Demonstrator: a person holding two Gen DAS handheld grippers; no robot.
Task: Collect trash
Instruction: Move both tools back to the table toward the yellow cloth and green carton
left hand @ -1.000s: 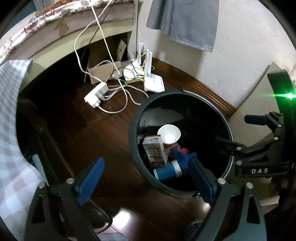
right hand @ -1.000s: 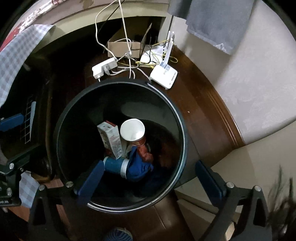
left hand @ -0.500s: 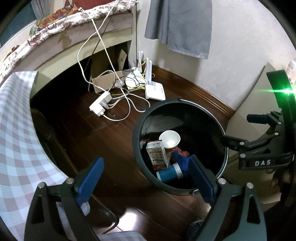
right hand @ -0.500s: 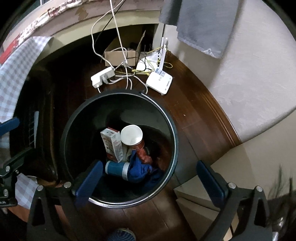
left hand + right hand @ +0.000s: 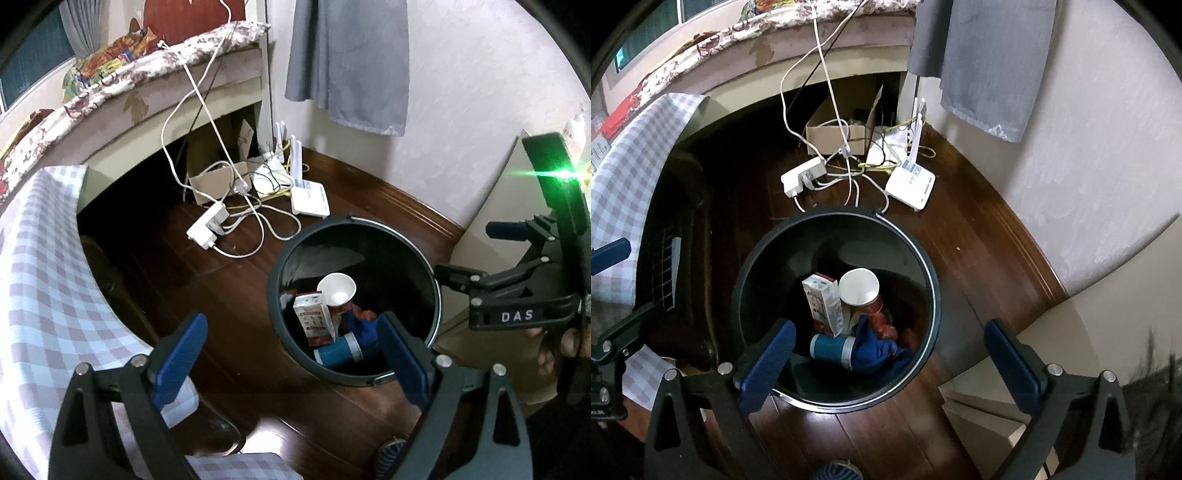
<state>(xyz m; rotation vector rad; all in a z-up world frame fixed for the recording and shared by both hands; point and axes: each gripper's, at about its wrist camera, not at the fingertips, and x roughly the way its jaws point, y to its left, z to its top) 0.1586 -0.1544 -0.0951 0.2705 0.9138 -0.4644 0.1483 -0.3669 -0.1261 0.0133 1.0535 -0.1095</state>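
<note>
A round black trash bin (image 5: 280, 258) (image 5: 934, 295) stands on the dark wood floor. Inside lie a small carton (image 5: 314, 321) (image 5: 824, 299), a white paper cup (image 5: 337, 288) (image 5: 858, 287), a blue can (image 5: 338, 352) (image 5: 831, 349) and a crumpled blue and red wrapper (image 5: 879, 345). My left gripper (image 5: 291, 363) is open and empty, high above the bin's left rim. My right gripper (image 5: 890, 363) is open and empty, high above the bin's near rim. The right gripper's black body (image 5: 517, 295) shows at the right of the left wrist view.
A power strip (image 5: 207, 227) (image 5: 803, 175), white cables, a white router (image 5: 309, 199) (image 5: 910, 182) and a cardboard box (image 5: 836, 134) lie on the floor behind the bin. A checked cloth (image 5: 40, 277) covers furniture at left. A grey cloth (image 5: 979, 55) hangs on the wall.
Both grippers have risen away from the bin, which now looks smaller and farther. Both stay open and empty. The trash inside has not moved.
</note>
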